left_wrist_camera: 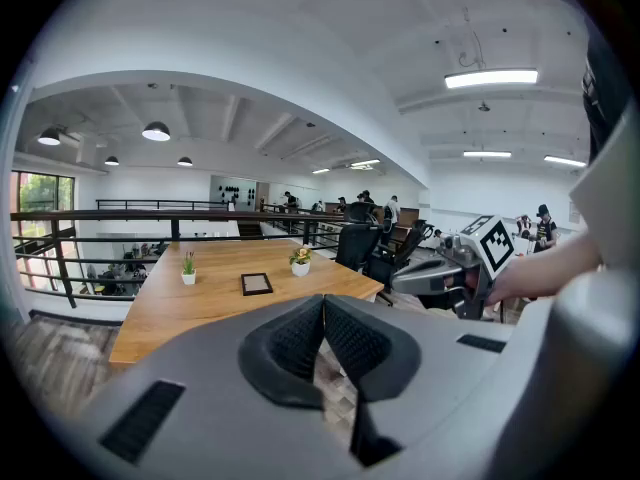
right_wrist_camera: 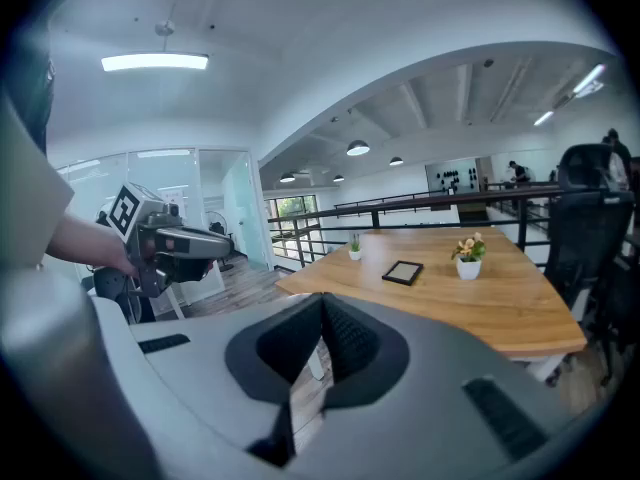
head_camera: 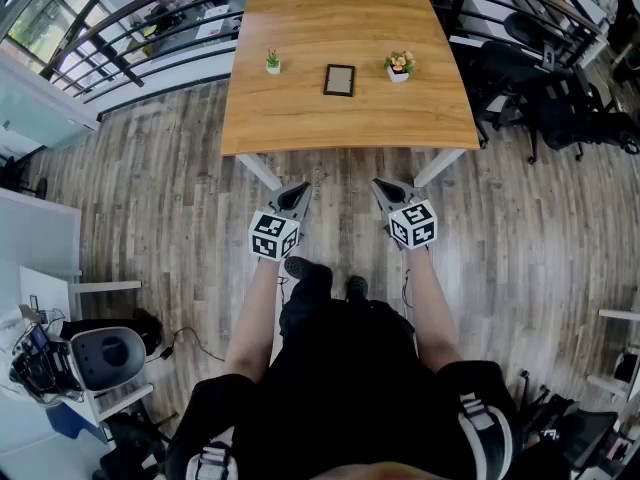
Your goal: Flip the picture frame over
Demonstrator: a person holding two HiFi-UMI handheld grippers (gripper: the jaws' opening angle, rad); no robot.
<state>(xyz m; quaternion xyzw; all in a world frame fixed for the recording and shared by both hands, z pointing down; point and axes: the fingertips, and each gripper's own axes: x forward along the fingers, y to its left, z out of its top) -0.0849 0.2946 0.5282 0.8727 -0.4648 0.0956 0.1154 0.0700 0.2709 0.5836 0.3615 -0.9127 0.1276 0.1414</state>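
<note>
A small dark picture frame (head_camera: 339, 79) lies flat in the middle of the wooden table (head_camera: 350, 118), face up; it also shows as the frame (left_wrist_camera: 256, 284) and frame (right_wrist_camera: 404, 272) in the two gripper views. My left gripper (head_camera: 297, 197) and right gripper (head_camera: 381, 190) hang side by side over the floor, short of the table's near edge, both shut and holding nothing. In the left gripper view my left gripper (left_wrist_camera: 323, 306) has its pads pressed together, and the right gripper (right_wrist_camera: 322, 305) looks the same in its own view.
A small green plant pot (head_camera: 272, 63) stands left of the frame and a flower pot (head_camera: 399, 67) to its right. Black railings (head_camera: 150, 28) run behind the table. Office chairs (head_camera: 560, 108) stand to the right, another chair (head_camera: 95, 358) at the lower left.
</note>
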